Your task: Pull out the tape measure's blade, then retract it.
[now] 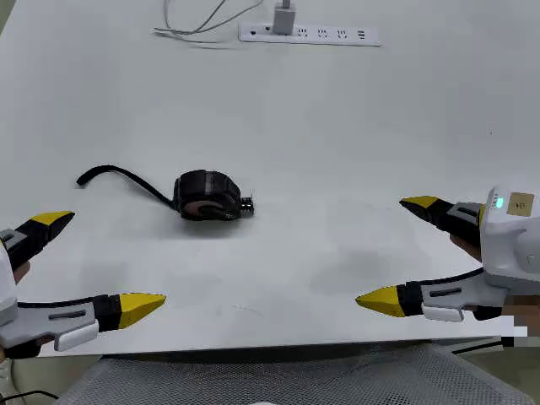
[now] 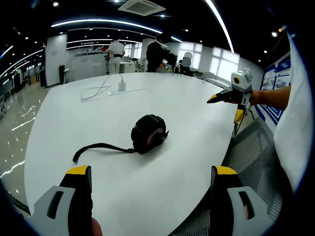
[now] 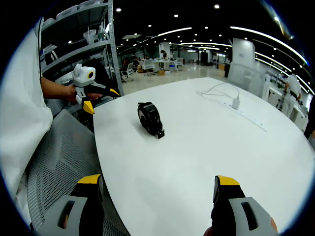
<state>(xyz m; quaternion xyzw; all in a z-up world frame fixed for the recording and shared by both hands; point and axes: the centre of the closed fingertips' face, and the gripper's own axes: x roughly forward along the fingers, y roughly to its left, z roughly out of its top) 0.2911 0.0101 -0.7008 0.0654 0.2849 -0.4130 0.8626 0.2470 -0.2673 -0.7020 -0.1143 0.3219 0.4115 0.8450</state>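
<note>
white round table [image 1: 380,126], ceiling strip lights [image 2: 98,22], metal shelving [image 3: 74,50]

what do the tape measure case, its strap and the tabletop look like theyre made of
Tape measure case: dark plastic or rubber, mostly matte, with a brownish round side panel. Strap: black, limp, lying flat in a loose curve, likely woven fabric or rubber. Tabletop: smooth white with a faint sheen, probably laminate.

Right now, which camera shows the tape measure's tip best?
The right gripper view: the blade tip juts toward that camera from the tape measure. The head view shows it small; the left gripper view faces the strap end, so it barely shows.
</note>
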